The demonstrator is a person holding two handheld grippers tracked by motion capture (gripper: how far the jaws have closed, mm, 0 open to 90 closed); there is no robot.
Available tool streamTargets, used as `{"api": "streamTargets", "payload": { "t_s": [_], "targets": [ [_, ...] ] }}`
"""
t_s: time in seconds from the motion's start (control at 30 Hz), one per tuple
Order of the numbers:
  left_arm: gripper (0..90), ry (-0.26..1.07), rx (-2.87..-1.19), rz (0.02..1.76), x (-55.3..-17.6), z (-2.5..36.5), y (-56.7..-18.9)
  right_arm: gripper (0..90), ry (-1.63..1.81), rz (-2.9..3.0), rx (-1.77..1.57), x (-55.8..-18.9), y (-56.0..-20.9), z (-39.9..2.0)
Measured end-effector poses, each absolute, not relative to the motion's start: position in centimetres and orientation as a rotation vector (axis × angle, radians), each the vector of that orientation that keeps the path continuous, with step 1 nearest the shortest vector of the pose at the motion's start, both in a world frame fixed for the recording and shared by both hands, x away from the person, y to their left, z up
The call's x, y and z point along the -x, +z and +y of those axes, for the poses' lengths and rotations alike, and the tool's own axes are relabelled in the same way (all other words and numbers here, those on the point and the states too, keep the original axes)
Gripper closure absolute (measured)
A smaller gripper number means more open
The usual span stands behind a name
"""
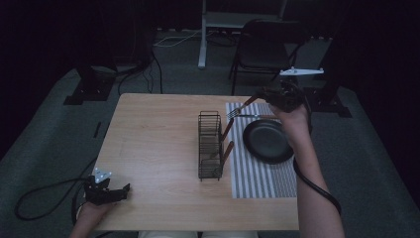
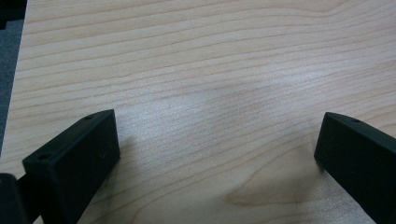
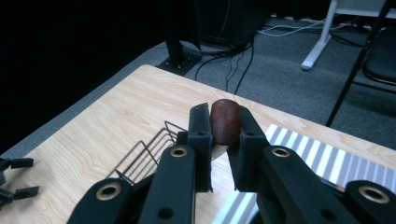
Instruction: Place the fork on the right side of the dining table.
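My right gripper [image 1: 265, 95] is raised above the far end of the striped placemat [image 1: 257, 173]. It is shut on the brown wooden handle [image 3: 225, 122] of a fork [image 1: 234, 113] whose tines point left and down toward the wire rack [image 1: 209, 144]. In the right gripper view the handle end stands up between the two jaws [image 3: 223, 119]. My left gripper [image 1: 118, 192] rests at the table's near left corner, its jaws wide apart over bare wood [image 2: 215, 154] with nothing between them.
Two wooden-handled utensils [image 1: 227, 148] lean in the wire rack at the table's middle. A black plate [image 1: 268, 142] lies on the placemat, with another utensil [image 1: 255, 116] just beyond it. A chair [image 1: 262, 47] and stand legs are on the floor behind.
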State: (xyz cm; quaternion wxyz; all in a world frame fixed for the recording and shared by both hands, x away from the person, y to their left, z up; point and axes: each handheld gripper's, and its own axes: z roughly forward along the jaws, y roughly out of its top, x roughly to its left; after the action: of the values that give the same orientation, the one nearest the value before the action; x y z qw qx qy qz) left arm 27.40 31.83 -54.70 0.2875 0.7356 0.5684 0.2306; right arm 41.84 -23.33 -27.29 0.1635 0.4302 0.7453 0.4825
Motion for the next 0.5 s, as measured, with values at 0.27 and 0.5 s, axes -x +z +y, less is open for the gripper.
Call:
{"api": "streamTargets", "payload": {
  "t_s": [0.27,0.5],
  "targets": [
    [0.0,0.617,-1.965,1.518,-27.4,31.8,-54.7,80.8,1.358,2.107,-1.268,-40.4,-29.3,-25.5],
    [0.0,0.617,-1.965,1.518,-27.4,31.8,-54.7,80.8,1.368,2.084,-1.304,-38.7,-31.3,-27.2]
  ]
}}
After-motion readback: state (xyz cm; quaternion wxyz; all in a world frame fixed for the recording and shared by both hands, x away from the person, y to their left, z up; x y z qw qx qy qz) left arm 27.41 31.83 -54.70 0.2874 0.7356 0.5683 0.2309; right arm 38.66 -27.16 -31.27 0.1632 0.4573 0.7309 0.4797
